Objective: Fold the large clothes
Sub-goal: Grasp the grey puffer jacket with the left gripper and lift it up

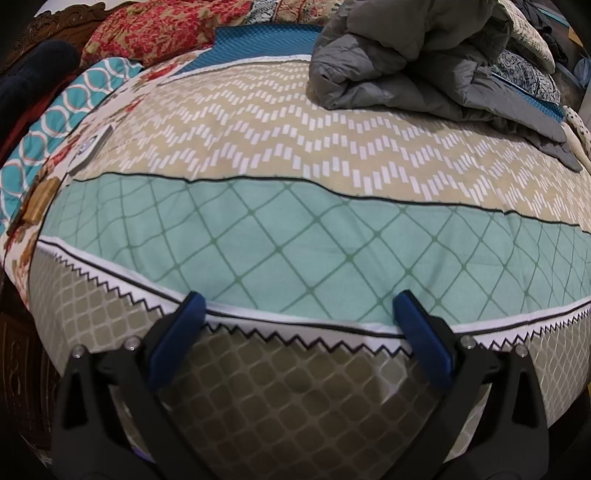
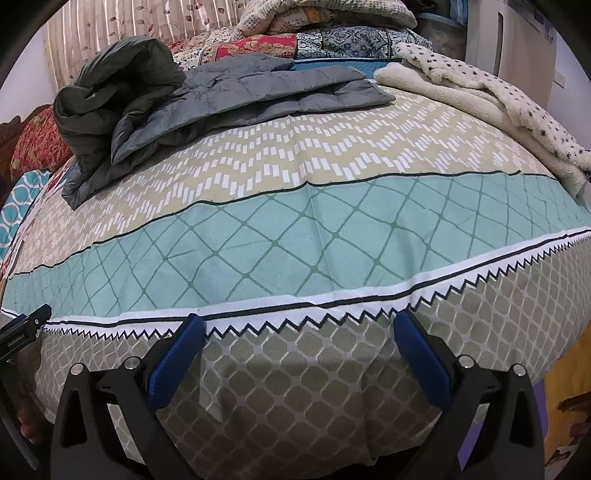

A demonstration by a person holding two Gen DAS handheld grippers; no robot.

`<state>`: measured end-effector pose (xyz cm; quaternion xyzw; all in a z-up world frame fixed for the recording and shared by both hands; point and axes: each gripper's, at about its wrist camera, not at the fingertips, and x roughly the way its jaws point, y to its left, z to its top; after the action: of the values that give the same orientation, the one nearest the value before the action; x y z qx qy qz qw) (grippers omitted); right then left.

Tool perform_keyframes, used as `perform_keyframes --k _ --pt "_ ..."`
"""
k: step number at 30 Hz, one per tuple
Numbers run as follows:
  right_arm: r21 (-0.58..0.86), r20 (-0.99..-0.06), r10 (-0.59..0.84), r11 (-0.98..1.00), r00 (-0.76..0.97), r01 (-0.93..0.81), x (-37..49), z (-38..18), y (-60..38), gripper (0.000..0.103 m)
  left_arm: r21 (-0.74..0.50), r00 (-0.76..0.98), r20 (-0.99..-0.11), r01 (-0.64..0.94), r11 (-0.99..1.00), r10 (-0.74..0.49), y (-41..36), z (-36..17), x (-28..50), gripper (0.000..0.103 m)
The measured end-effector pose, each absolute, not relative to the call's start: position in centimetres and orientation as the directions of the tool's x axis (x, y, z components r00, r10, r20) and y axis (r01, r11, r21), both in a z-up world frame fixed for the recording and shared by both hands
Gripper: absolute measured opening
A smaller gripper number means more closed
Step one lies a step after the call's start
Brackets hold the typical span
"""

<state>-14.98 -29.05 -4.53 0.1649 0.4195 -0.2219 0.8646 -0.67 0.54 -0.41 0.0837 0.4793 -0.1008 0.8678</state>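
Note:
A grey quilted jacket lies crumpled on the far part of the bed; it also shows in the right wrist view, partly spread flat. A cream fleece garment with black dots lies at the far right of the bed. My left gripper is open and empty at the bed's near edge, over the patterned bedspread. My right gripper is open and empty at the same near edge, further right. The left gripper's tip shows at the left edge of the right wrist view.
Red floral pillows and a teal patterned cloth lie at the far left. Folded quilts are stacked at the back. A carved wooden headboard stands at the far left. A white appliance stands at the far right.

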Motion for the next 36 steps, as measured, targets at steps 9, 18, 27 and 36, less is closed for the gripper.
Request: perform_keyframes --k 9,18,27,36 --pt "0.085 -0.794 -0.253 0.854 0.553 0.513 -14.8 -3.4 -28.9 0.105 0.083 0.538 -0.839 0.279 0.957 -0.084 0.0 0.3 -0.9 0.099" --pt "0.084 -0.725 -0.291 0.862 0.624 0.499 -14.5 -1.1 -29.4 0.105 0.144 0.644 -0.755 0.34 0.929 -0.119 -1.8 4.6 1.5 0.099" --pt "0.098 -0.709 -0.263 0.882 0.654 0.461 -13.6 0.3 -29.6 0.102 0.343 0.777 -0.626 0.344 0.874 -0.06 -7.9 5.4 10.2 0.098" --pt "0.121 -0.685 -0.107 0.959 0.721 0.257 -5.2 3.9 -29.3 0.073 0.188 0.683 -0.724 0.333 0.924 -0.099 -8.0 6.2 17.4 0.012"
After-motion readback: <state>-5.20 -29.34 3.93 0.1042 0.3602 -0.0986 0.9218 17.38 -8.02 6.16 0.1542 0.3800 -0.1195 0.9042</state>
